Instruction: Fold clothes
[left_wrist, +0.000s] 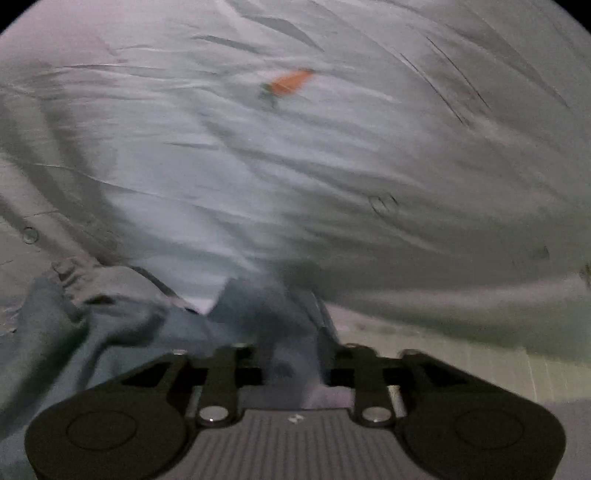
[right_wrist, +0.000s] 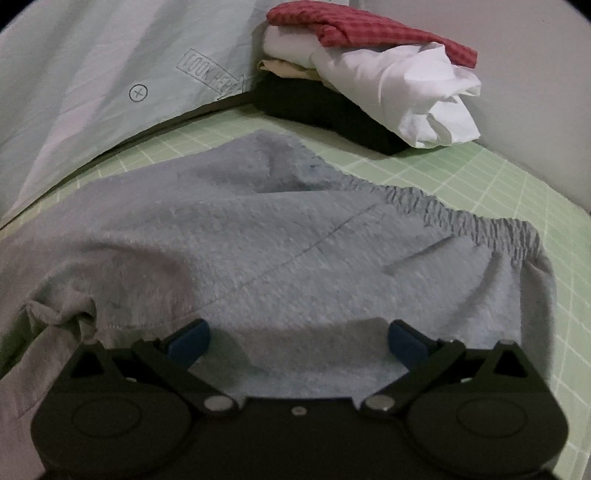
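Observation:
Light blue fleece shorts (right_wrist: 295, 251) lie spread on a green grid mat (right_wrist: 498, 177), with the gathered waistband (right_wrist: 480, 225) to the right. My right gripper (right_wrist: 297, 339) hovers low over their near edge. It is open wide, and the blue pads (right_wrist: 188, 341) touch nothing. In the blurred left wrist view, my left gripper (left_wrist: 291, 354) has its jaws apart. A bunch of the blue cloth (left_wrist: 266, 317) rises in the gap and hides the fingertips. More of the cloth (left_wrist: 92, 339) trails off to the left.
A stack of folded clothes (right_wrist: 369, 74) sits at the mat's far right: red checked, white, beige, then black at the bottom. A pale printed sheet (right_wrist: 92, 74) lies behind the mat. In the left view it (left_wrist: 258, 166) fills the background, with an orange carrot print (left_wrist: 291, 81).

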